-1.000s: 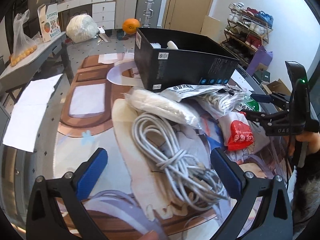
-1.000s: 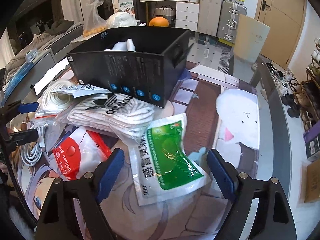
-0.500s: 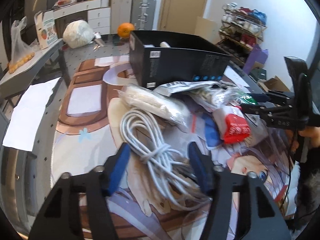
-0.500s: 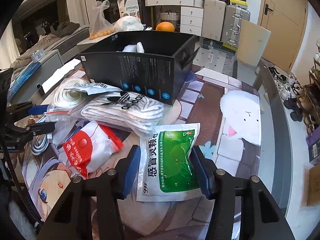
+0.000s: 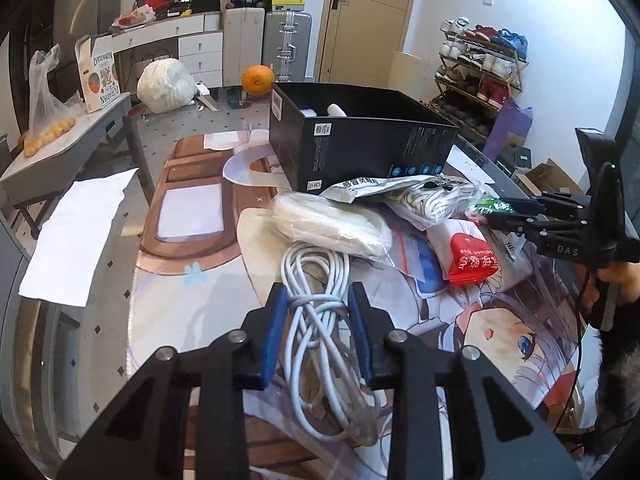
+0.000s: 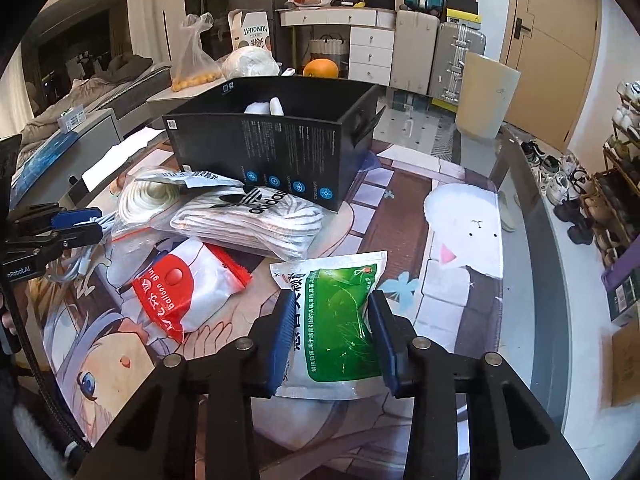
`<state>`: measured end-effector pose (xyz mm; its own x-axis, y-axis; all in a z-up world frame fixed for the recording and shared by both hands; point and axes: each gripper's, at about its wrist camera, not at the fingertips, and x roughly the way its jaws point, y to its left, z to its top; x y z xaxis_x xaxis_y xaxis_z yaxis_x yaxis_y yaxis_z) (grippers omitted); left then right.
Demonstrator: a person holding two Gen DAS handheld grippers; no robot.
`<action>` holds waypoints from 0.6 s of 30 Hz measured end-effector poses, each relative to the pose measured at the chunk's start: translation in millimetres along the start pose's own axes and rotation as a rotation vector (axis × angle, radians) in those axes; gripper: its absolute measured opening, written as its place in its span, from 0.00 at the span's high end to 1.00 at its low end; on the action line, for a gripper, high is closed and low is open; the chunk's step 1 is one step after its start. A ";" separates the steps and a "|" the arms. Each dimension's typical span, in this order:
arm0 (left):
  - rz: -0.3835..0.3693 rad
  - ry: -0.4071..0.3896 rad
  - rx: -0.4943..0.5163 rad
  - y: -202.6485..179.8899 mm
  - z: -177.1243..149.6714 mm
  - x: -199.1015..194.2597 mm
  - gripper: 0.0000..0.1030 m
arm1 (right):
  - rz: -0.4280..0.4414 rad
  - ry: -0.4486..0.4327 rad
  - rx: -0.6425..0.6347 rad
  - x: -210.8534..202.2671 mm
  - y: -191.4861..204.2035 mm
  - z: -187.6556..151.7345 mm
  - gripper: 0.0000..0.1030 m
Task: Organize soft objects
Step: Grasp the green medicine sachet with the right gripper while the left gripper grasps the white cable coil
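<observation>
My left gripper (image 5: 318,300) is shut on the bundle of white cable (image 5: 316,320) lying on the printed mat. My right gripper (image 6: 330,304) is shut on the green and white pouch (image 6: 336,320), which lies flat on the mat. Between them lie a red and white packet (image 6: 180,292) (image 5: 468,256), a striped Adidas bag (image 6: 248,216), and a bagged white rope coil (image 5: 332,222) (image 6: 148,200). The black box (image 5: 360,140) (image 6: 276,152) stands behind them with white items inside. The right gripper shows in the left wrist view (image 5: 496,212), the left gripper in the right wrist view (image 6: 88,222).
An orange (image 5: 258,79) and a white bagged bundle (image 5: 166,85) sit at the table's far end. A sheet of white paper (image 5: 76,232) lies at the left edge. A shoe rack (image 5: 480,68) and suitcases (image 5: 286,46) stand beyond the table.
Both grippers have closed from wide open: the left onto the cable bundle, the right onto the green pouch. Both have pulled back slightly.
</observation>
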<state>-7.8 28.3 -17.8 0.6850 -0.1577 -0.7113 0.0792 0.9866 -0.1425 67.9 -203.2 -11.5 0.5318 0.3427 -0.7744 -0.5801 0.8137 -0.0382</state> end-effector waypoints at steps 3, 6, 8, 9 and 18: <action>-0.002 -0.007 -0.005 1.6 -1.3 -2.2 0.72 | -0.005 -0.010 0.004 -4.5 -0.8 0.4 0.64; -0.003 -0.019 -0.006 2.6 -1.9 -5.2 0.72 | -0.012 -0.017 0.008 -7.0 -2.0 1.0 0.64; -0.010 -0.029 -0.012 3.6 -1.9 -8.6 0.72 | -0.017 -0.023 -0.002 -10.7 -1.2 0.5 0.64; -0.012 -0.035 -0.015 3.8 -2.3 -10.5 0.72 | -0.021 -0.029 0.003 -13.4 -1.6 -0.1 0.64; 0.002 -0.066 -0.030 9.8 -6.2 -26.6 0.72 | -0.039 -0.065 0.035 -30.2 -6.1 -9.2 0.64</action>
<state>-29.7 41.9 -4.6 0.7315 -0.1514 -0.6648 0.0566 0.9851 -0.1621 49.7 -222.9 6.3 0.5931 0.3387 -0.7304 -0.5367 0.8425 -0.0451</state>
